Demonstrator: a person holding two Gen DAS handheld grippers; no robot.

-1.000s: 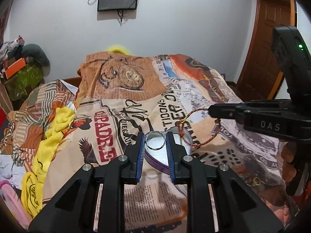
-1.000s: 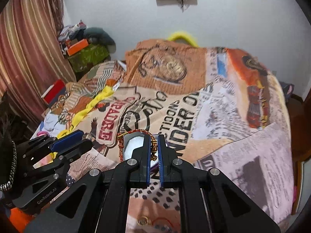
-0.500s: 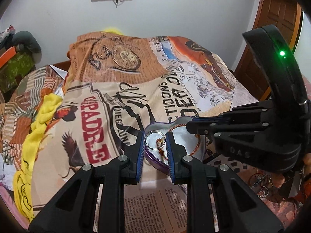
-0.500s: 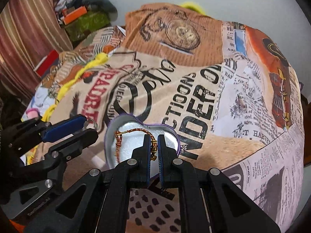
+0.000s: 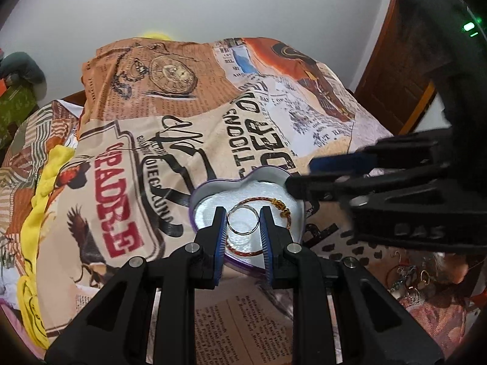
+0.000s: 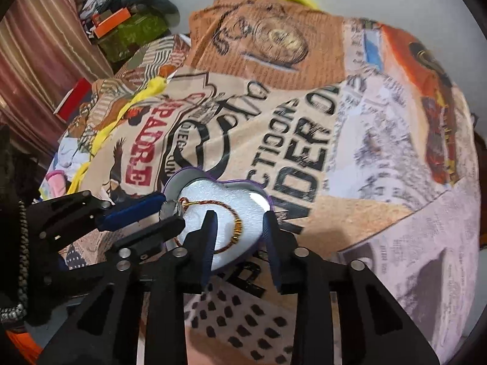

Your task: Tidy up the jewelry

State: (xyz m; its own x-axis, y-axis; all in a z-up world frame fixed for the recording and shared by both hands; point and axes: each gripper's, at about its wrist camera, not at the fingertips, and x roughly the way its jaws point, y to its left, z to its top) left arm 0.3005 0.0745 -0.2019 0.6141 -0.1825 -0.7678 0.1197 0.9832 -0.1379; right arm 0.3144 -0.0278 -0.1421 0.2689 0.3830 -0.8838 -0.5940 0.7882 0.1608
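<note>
left wrist view: the left gripper (image 5: 243, 221) pinched a silver ring (image 5: 243, 221) between its fingers, above the heart-shaped tin (image 5: 213, 187) on the bedspread (image 5: 170, 97). the red-gold bracelet (image 6: 236, 228) lay inside it, under the right gripper (image 6: 239, 228), fingers spread apart.

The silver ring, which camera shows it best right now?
The left wrist view: the silver ring sits whole between the left gripper fingers, above the heart tin. The right wrist view shows it only edge-on and blurred.
</note>
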